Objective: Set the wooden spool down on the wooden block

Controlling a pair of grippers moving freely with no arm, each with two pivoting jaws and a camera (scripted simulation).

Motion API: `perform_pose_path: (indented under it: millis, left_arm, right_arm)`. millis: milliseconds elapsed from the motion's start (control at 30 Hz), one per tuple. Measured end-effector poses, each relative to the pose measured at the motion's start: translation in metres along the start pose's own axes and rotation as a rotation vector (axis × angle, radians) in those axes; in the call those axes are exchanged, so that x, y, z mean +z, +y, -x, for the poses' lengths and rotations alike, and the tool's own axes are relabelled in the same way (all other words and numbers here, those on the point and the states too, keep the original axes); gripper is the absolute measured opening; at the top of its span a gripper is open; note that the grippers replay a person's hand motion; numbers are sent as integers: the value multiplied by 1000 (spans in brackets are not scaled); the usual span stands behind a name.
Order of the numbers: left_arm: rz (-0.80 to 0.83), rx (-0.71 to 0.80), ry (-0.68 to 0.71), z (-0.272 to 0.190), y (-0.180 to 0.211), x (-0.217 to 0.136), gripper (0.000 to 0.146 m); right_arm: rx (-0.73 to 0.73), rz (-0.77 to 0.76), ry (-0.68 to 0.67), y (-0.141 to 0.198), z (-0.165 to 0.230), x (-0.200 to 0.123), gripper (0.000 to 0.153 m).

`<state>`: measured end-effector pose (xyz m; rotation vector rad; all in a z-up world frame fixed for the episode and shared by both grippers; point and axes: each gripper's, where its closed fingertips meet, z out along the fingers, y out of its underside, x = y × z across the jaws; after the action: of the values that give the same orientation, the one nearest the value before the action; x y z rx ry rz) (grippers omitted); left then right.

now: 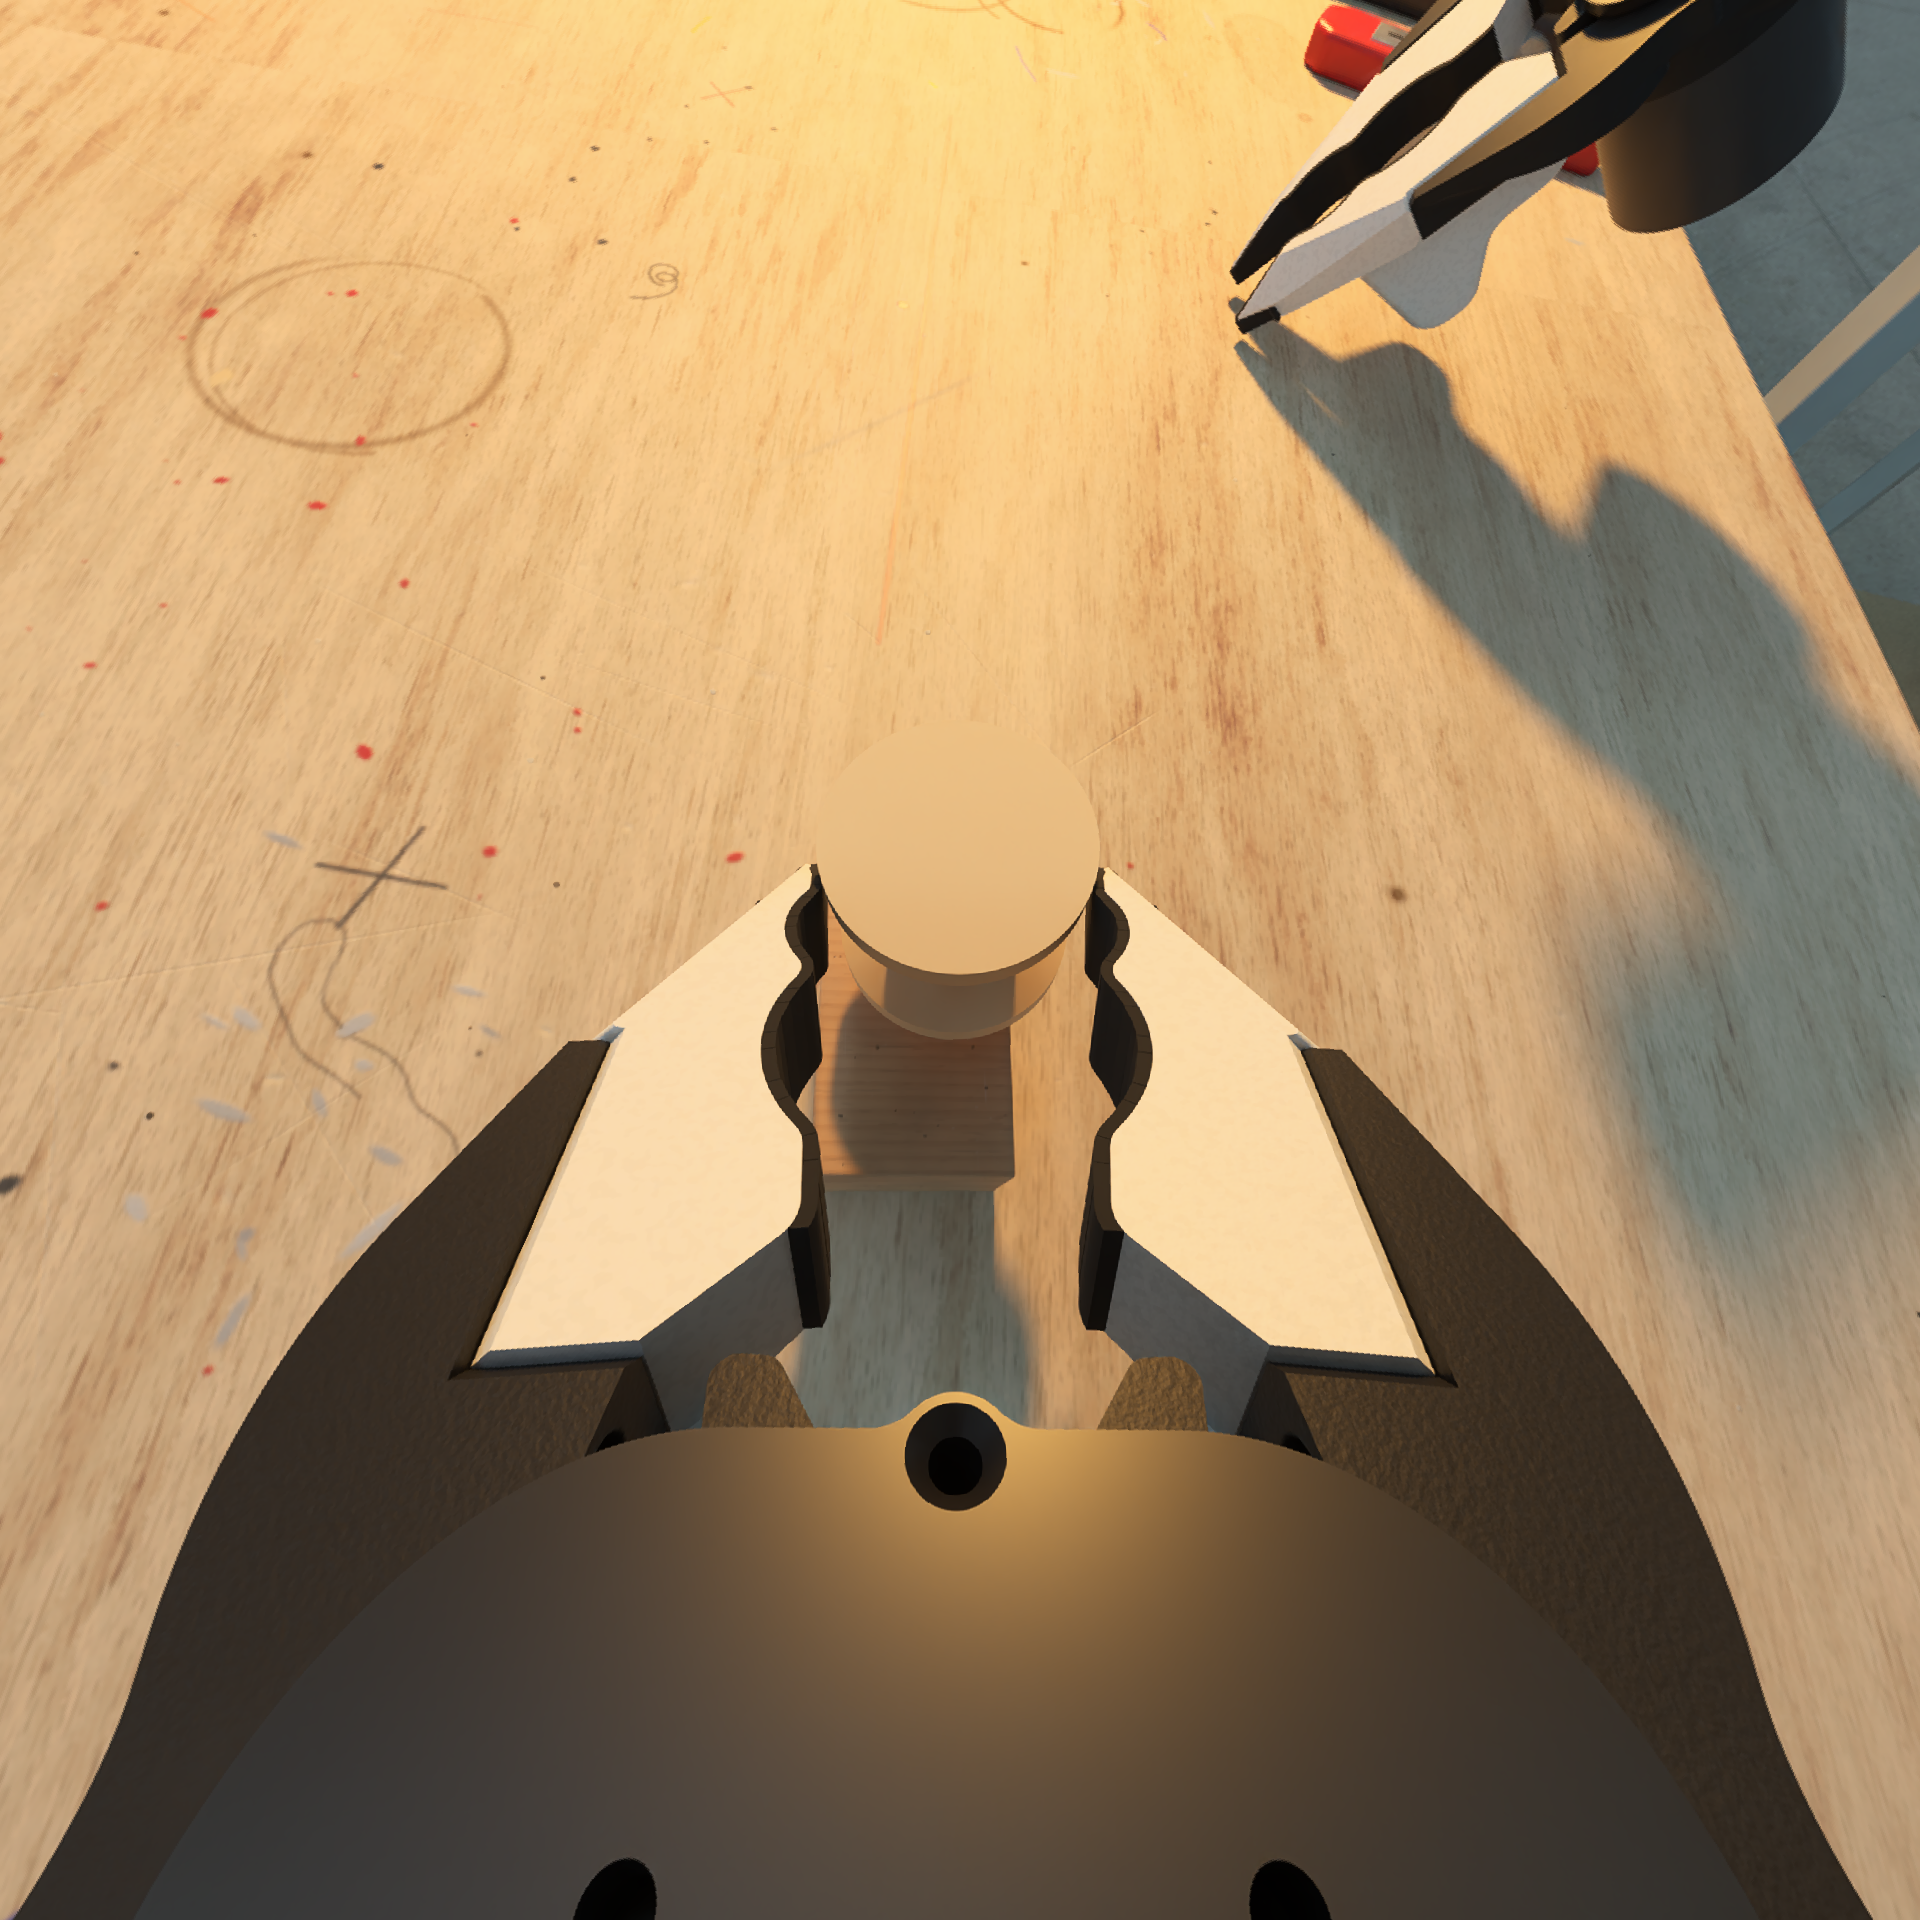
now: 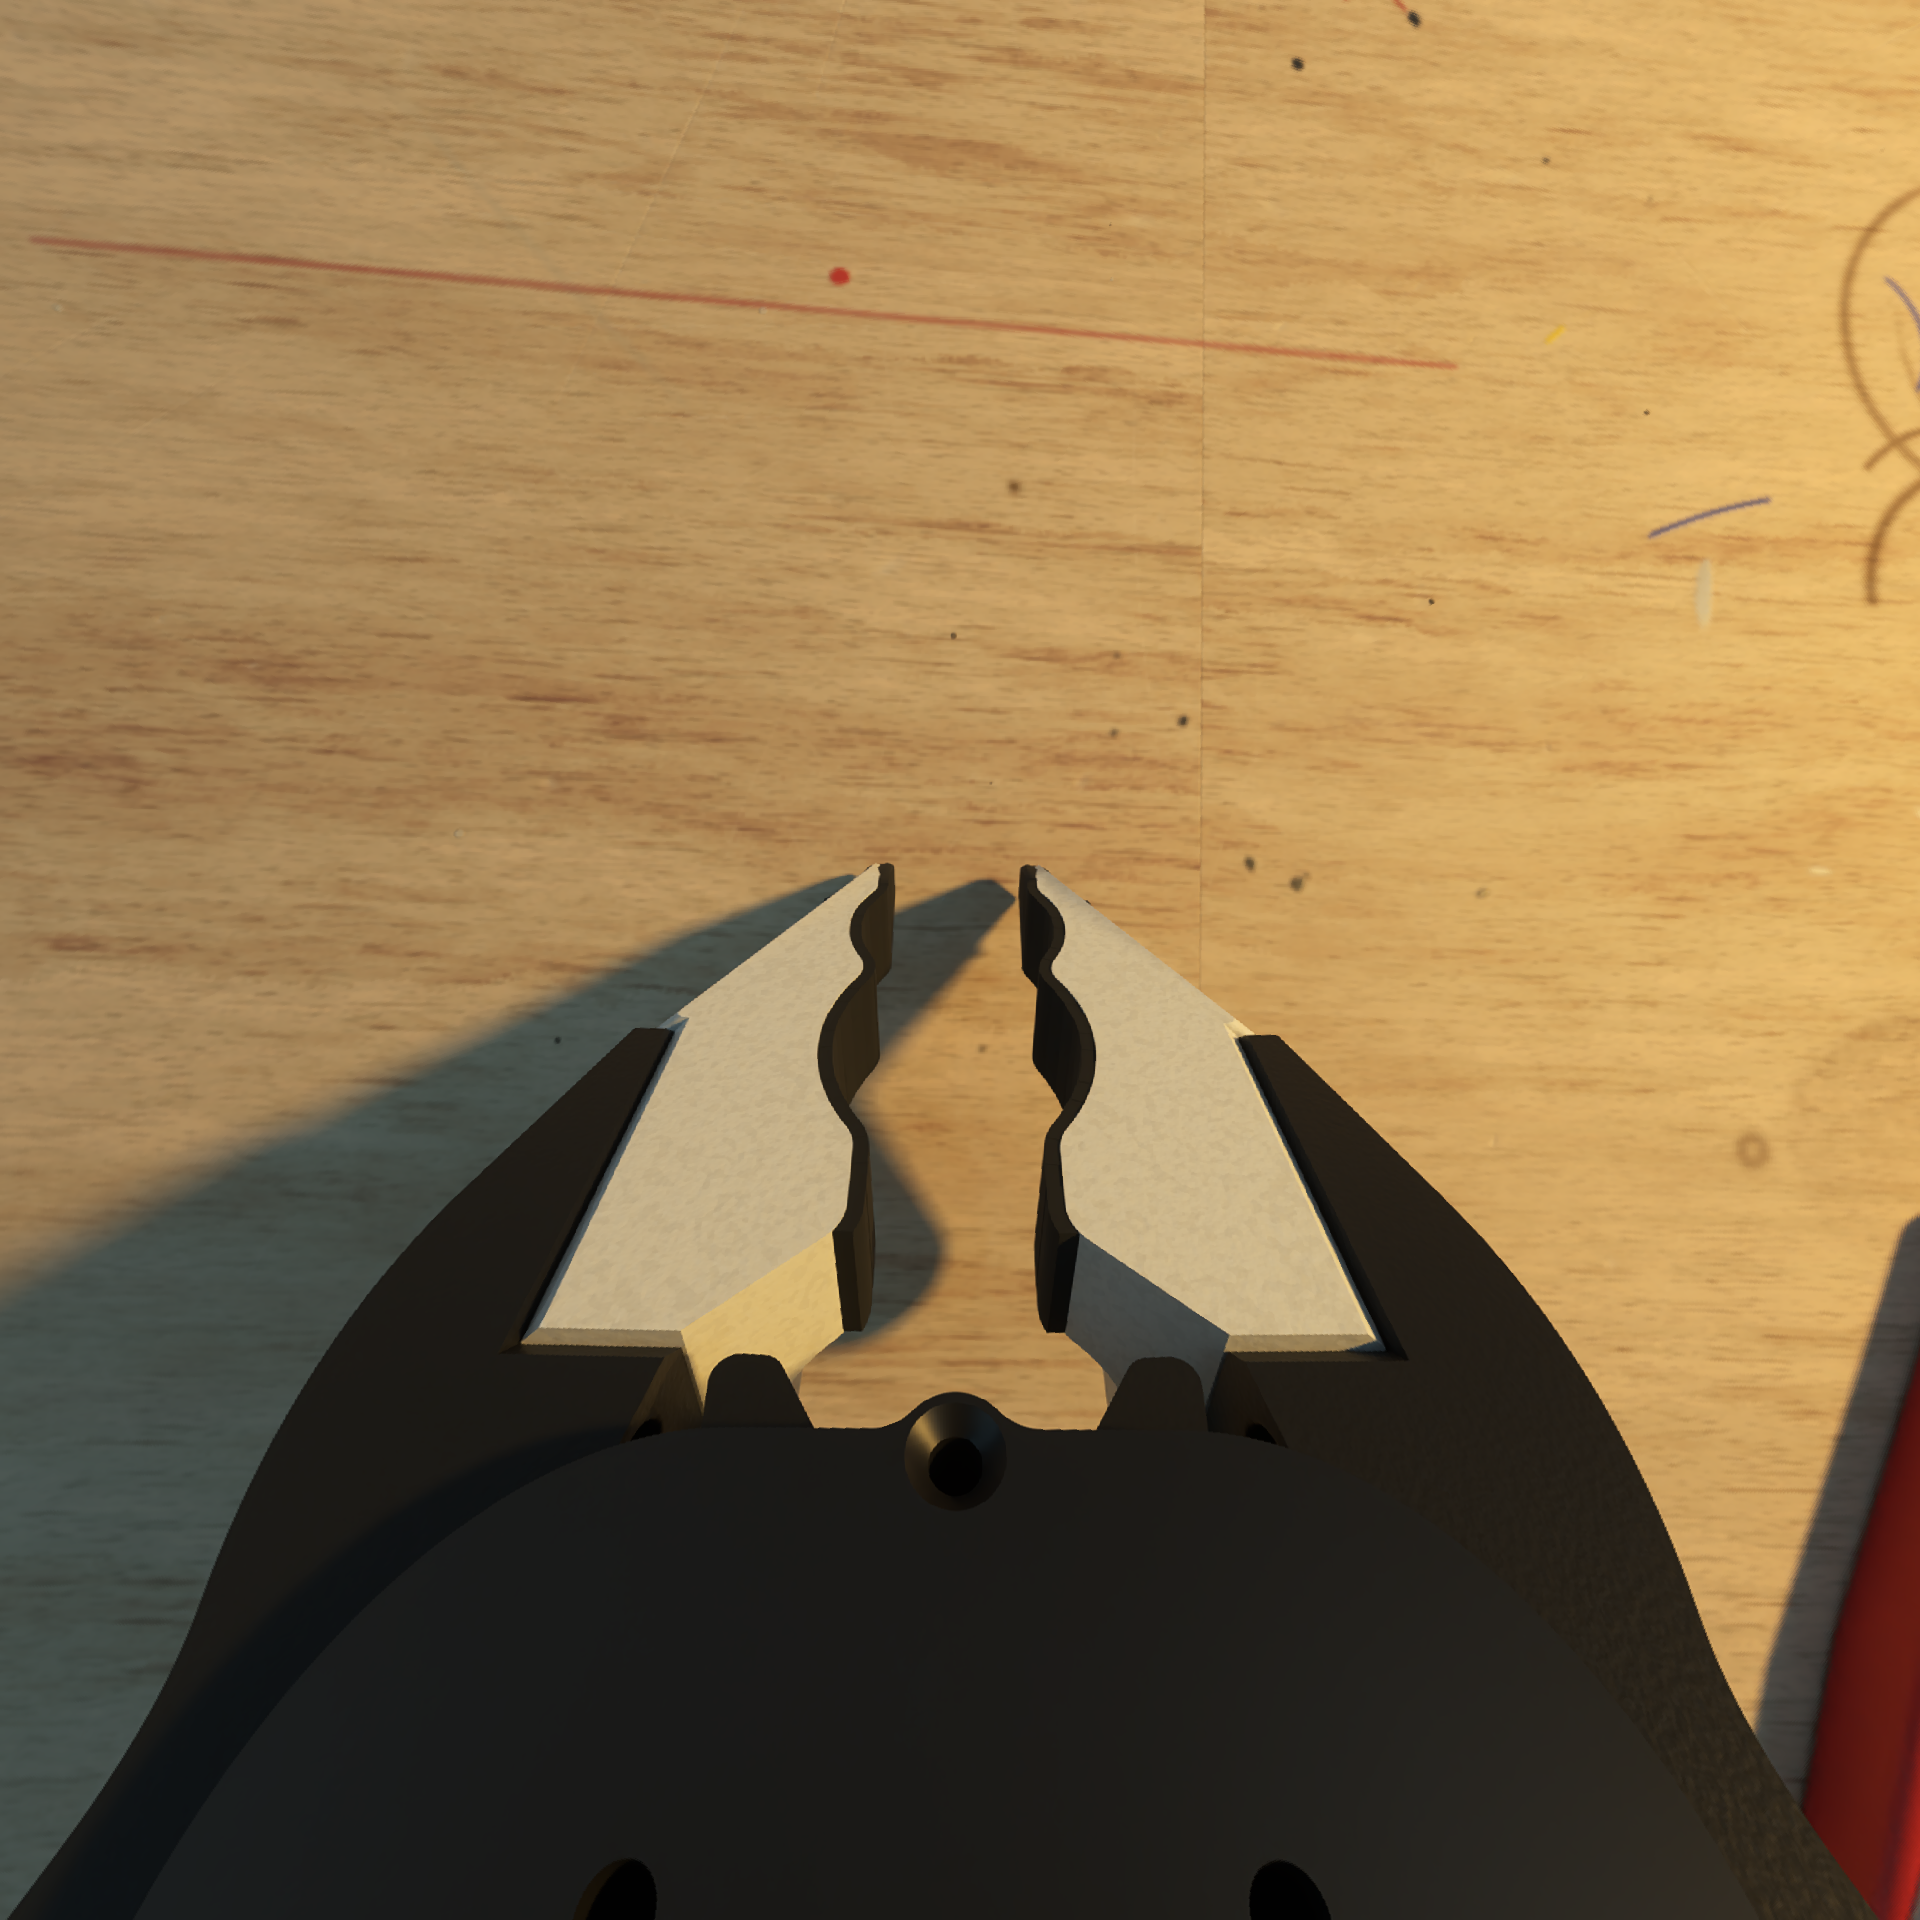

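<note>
In the left wrist view a round wooden spool stands upright between my left gripper's fingertips. My left gripper is shut on it, one fingertip against each side of its top flange. A small square wooden block lies on the table right below the spool, and the spool's shadow falls on it. I cannot tell whether the spool's base touches the block. My right gripper is empty, its jaws a narrow gap apart, low over bare table. It also shows far right in the left wrist view.
The wooden tabletop bears pencil marks and paint specks. A red object lies behind the right gripper and shows at the right edge of the right wrist view. The table's right edge runs close by.
</note>
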<state>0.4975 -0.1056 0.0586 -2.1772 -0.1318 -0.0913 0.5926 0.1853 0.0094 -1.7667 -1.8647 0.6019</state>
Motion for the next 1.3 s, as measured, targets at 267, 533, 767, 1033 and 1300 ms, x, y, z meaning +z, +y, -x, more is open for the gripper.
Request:
perform_pose_path:
  millis: [267,533,767,1033,1300]
  left_arm:
    - [0,-37,6,4,6,-6,50]
    - [8,-75,22,9,10,-6,50]
    - [25,-82,28,8,12,-2,50]
    - [32,-73,23,7,13,-3,50]
    - [43,-50,14,5,15,-2,50]
  right_arm:
    - [-44,22,63,-9,-8,8,0]
    - [-62,4,81,-15,-4,-12,9]
    - [-67,23,155,-19,-20,-13,22]
    - [-22,76,64,-3,-22,1,25]
    - [35,60,-13,-2,-6,2,16]
